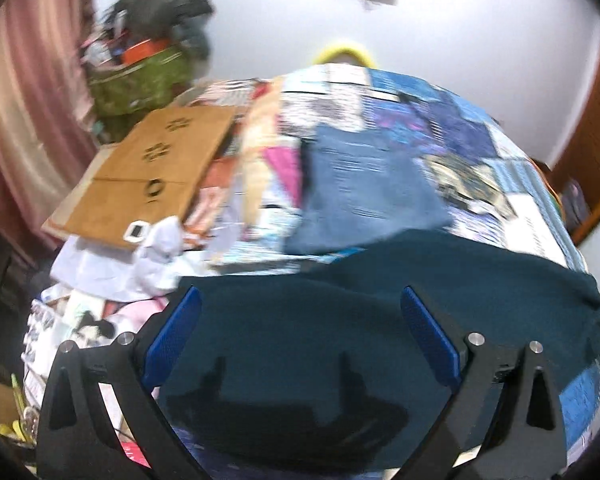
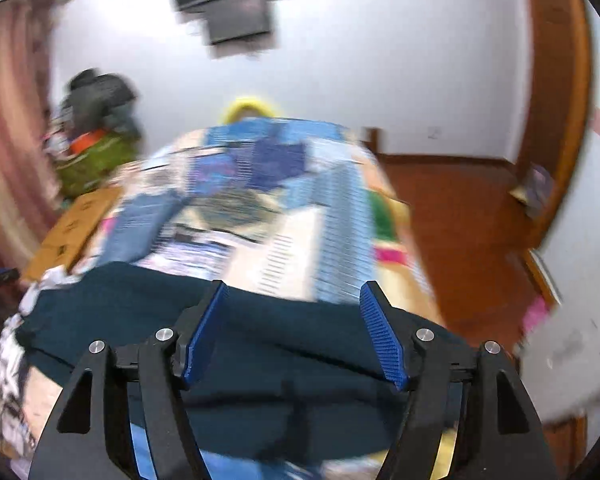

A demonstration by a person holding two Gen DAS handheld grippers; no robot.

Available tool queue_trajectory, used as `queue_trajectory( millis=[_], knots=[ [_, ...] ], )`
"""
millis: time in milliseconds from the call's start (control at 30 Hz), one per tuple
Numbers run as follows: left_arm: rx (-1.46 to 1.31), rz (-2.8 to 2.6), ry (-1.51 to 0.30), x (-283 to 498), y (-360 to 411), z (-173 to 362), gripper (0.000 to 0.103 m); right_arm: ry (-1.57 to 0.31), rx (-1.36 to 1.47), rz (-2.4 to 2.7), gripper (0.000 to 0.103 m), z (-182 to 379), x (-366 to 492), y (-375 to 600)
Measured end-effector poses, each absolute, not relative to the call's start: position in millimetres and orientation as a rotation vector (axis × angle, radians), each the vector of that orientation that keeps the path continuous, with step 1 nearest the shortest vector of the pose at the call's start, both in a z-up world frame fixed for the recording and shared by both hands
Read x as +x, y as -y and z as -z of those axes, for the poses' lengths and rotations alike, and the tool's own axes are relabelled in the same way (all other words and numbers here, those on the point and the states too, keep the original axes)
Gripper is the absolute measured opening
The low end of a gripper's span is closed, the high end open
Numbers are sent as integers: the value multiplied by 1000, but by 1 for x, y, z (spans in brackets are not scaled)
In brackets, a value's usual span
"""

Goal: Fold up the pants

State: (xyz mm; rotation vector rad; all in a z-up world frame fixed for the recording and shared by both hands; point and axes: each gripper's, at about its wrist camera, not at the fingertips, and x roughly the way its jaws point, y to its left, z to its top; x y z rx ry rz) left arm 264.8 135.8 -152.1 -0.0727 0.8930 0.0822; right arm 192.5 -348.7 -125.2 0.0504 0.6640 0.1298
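Dark teal pants (image 1: pixel 380 300) lie spread across the near edge of a bed with a patchwork cover (image 1: pixel 420 120). My left gripper (image 1: pixel 300 300) is open and empty, hovering just above the pants, its blue pads (image 1: pixel 172 336) wide apart. In the right wrist view the same pants (image 2: pixel 260 320) lie under my right gripper (image 2: pixel 294 292), which is also open and empty above the cloth. A blue denim garment (image 1: pixel 364 192) lies folded on the cover beyond the pants. Both views are motion-blurred.
A flat cardboard box (image 1: pixel 148 168) and white cloth (image 1: pixel 156 252) lie at the bed's left. A cluttered green pile (image 1: pixel 140 80) stands by the pink curtain (image 1: pixel 28 100). A wooden floor and door frame (image 2: pixel 460 220) are right of the bed.
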Motion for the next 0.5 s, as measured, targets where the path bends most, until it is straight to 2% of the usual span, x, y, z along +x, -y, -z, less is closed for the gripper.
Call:
queue_trajectory(
  millis=[200, 400, 433, 500],
  knots=[
    [-150, -173, -955, 285, -213, 178, 100, -716, -27, -336, 64, 142, 249, 255],
    [-201, -231, -1066, 311, -256, 234, 100, -805, -88, -446, 64, 173, 304, 177],
    [-213, -225, -1093, 317, -260, 246, 98, -837, -87, -466, 64, 181, 316, 165],
    [-244, -210, -1140, 325, -266, 267, 85, -901, -87, -498, 64, 197, 338, 145]
  ],
)
